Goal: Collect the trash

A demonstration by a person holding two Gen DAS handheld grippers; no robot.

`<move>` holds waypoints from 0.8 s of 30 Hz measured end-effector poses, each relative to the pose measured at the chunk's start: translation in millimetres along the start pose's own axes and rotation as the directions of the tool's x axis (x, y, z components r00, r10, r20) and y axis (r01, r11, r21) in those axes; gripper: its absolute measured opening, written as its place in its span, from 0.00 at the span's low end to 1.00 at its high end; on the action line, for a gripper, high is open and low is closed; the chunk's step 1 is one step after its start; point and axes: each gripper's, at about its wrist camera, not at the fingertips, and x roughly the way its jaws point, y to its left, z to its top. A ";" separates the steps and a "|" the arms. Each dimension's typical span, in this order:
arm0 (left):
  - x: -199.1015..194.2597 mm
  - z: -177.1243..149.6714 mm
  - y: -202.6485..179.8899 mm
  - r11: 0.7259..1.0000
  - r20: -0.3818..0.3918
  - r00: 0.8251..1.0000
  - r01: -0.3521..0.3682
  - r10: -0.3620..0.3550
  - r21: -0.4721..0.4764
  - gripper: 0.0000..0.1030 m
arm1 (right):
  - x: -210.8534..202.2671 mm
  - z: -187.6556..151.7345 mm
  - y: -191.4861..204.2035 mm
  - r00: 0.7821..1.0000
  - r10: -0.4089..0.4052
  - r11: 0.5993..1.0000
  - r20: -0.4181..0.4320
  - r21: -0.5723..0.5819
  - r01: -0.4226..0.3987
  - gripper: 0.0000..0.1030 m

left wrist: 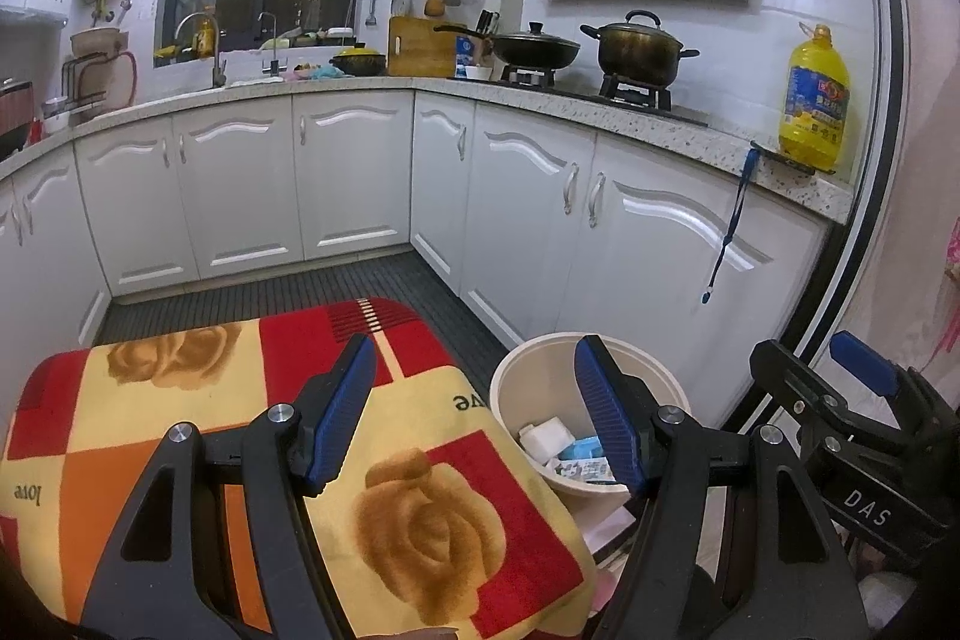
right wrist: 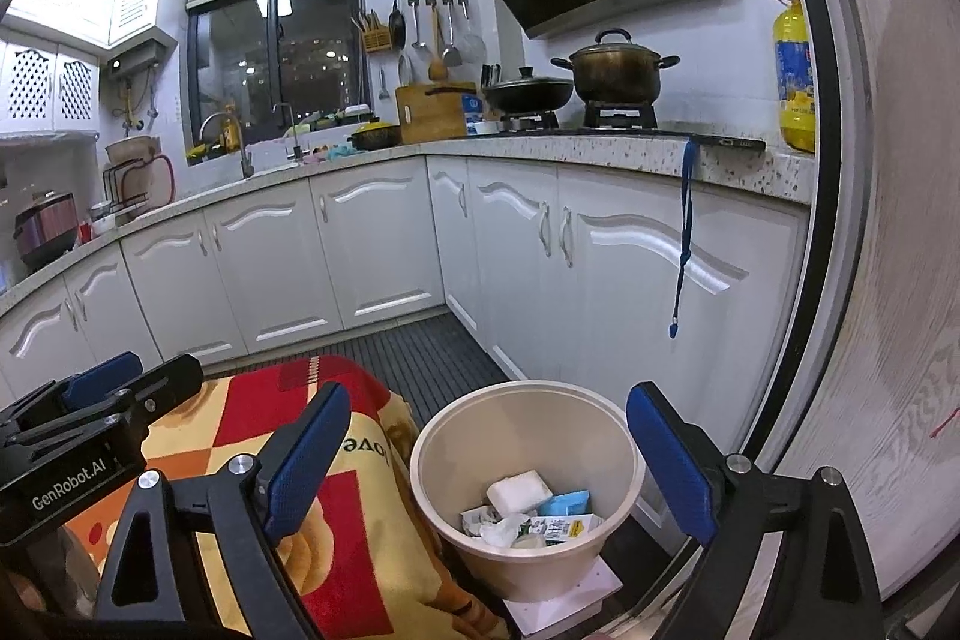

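A beige round trash bin (right wrist: 528, 556) stands on the floor beside a table covered with a red, yellow and orange rose-patterned cloth (left wrist: 210, 400). The bin also shows in the left wrist view (left wrist: 510, 394). Inside lie a white block (right wrist: 519, 490), a blue packet (right wrist: 564, 503), crumpled paper (right wrist: 498, 526) and a small printed carton (right wrist: 564, 526). My left gripper (left wrist: 474, 412) is open and empty above the cloth's right edge. My right gripper (right wrist: 489, 451) is open and empty above the bin. Each gripper shows at the edge of the other's view.
White kitchen cabinets (left wrist: 348, 178) line the walls under a speckled counter (left wrist: 690, 130). A pot (left wrist: 639, 49) and a pan (left wrist: 534, 46) sit on the stove. A yellow oil bottle (left wrist: 813, 100) stands at the counter's end, where a blue strap (left wrist: 729, 226) hangs. A door frame (right wrist: 834, 220) is at right.
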 end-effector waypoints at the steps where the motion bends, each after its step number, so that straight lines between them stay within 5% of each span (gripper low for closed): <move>1: 0.3 0.1 -0.3 1.000 0.000 1.000 0.001 -0.001 0.001 0.66 | 0.2 0.4 0.2 1.000 0.000 1.000 0.000 -0.001 0.000 0.89; 24: 2.9 -2.2 0.1 1.000 -0.004 1.000 0.004 -0.004 -0.001 0.66 | 0.3 1.8 0.3 1.000 -0.005 1.000 0.004 -0.002 0.005 0.91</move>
